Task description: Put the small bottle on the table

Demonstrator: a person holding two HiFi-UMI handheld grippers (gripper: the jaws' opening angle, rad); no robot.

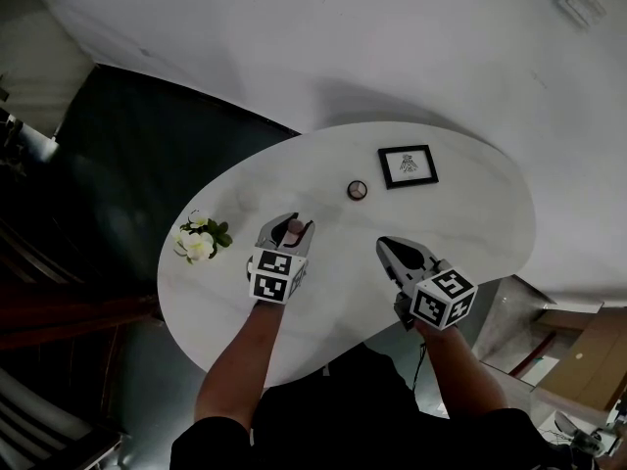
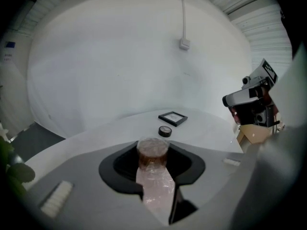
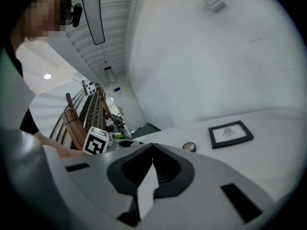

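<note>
The white, kidney-shaped bench (image 1: 470,223) fills the middle of the head view, with both tools over its near edge. The left tool (image 1: 291,225) is clamped on the small bottle (image 2: 153,153), its jaws pressing the pale body from either side while the darker top stands clear above them. No view shows whether the bottle's base touches the bench yet. The right tool (image 3: 152,150) is clenched with nothing in it, well apart from the left. Further out lie a black picture frame (image 1: 408,165), a sprig of flowers (image 1: 199,237) near the left edge, and a small round compact (image 1: 358,190).

The bottle looks light, smooth and probably thin-walled, so it could slip or tip. A mid-body hold, kept upright, suits setting it down.
</note>
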